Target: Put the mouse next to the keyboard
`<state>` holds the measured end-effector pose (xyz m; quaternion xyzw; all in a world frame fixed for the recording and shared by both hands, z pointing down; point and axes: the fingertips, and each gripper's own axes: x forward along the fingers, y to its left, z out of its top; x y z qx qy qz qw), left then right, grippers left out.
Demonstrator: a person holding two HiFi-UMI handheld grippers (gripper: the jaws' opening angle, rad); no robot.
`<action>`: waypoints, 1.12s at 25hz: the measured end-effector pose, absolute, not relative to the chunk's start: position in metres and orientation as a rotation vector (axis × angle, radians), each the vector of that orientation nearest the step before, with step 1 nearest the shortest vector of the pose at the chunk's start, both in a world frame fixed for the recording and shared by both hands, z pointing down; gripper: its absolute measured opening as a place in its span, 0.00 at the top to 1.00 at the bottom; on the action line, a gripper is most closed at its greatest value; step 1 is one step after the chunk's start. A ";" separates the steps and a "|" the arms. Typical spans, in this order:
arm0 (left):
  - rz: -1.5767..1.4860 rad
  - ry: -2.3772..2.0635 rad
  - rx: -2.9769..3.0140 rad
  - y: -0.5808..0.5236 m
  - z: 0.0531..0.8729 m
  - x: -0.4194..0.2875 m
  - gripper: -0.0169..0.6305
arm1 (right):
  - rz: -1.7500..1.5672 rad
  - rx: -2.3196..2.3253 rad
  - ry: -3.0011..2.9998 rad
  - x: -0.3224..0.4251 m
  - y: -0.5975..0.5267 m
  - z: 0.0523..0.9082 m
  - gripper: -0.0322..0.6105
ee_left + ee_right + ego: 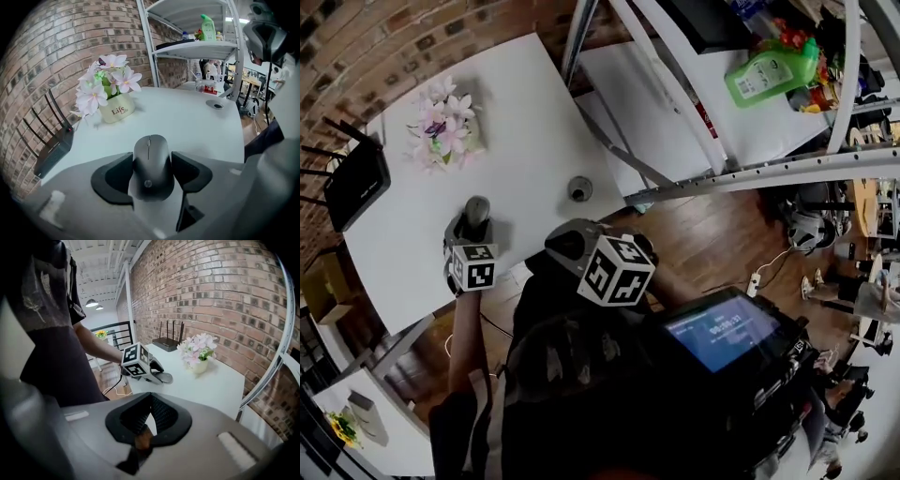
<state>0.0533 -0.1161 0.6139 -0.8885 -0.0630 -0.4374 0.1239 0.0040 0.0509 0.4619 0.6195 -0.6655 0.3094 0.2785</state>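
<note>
Mouse sits clamped in left claw, lower centre of its view, over the worktop. Right claw is closed, empty. Keep the squeeze level and light; keyboard not in sight.

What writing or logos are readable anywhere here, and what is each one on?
"Life Life": on the cream flower pot.
"hp" logo: on the dark grey computer mouse.
Label on the green plastic bottle: too small to read.
Digits on the small blue screen: too blurred to read.
</note>
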 end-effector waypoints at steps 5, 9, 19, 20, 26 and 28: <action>-1.314 -0.115 -2.546 -0.110 0.613 0.058 0.57 | 0.796 1.690 -1.794 0.019 0.081 0.455 0.94; -1.343 -0.051 -2.540 -0.109 0.617 0.062 0.58 | 0.813 1.711 -1.775 0.033 0.109 0.460 0.94; -1.395 0.060 -2.564 -0.113 0.617 0.048 0.57 | 0.768 1.670 -1.821 0.036 0.120 0.462 0.94; -1.395 0.055 -2.553 -0.108 0.618 0.049 0.57 | 0.768 1.675 -1.817 0.037 0.125 0.462 0.94; -1.394 0.020 -2.567 -0.089 0.613 0.058 0.57 | 0.779 1.706 -1.798 0.045 0.145 0.457 0.94; -1.384 -0.012 -2.569 -0.079 0.613 0.062 0.57 | 0.777 1.709 -1.794 0.045 0.152 0.455 0.94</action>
